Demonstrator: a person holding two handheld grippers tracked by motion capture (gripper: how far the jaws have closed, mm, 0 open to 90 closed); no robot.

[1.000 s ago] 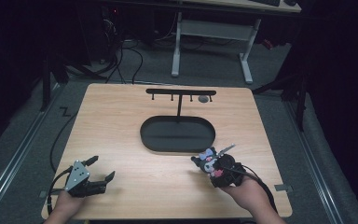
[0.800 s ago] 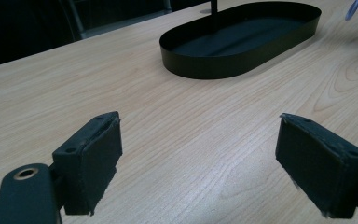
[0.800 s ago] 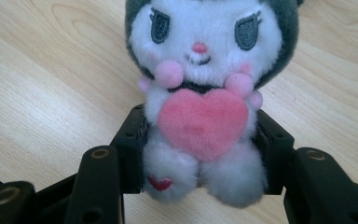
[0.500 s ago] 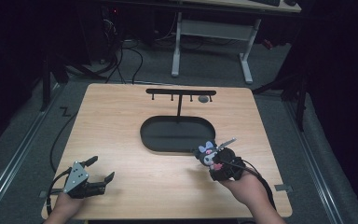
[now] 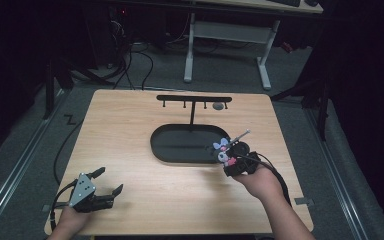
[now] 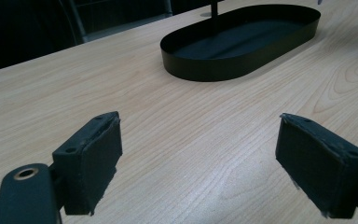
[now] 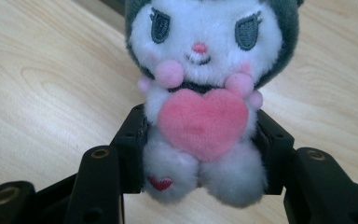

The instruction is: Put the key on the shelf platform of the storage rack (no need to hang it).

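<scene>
Plush toy (image 7: 200,93) pinched at its sides by your right gripper (image 7: 200,154), ears cropped off, left gripper (image 6: 200,158) spread wide, oval tray (image 6: 242,42) partly cut off beyond it.

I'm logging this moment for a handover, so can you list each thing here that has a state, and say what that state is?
Small white and grey plush toy with a pink heart: clamped at its body, lifted by the tray's right end.
Right gripper: shut on the plush toy.
Left gripper: open, nothing between its jaws.
Black oval metal tray: nothing lying in it.
Black T-shaped hook rack: upright, hooks bare.
</scene>
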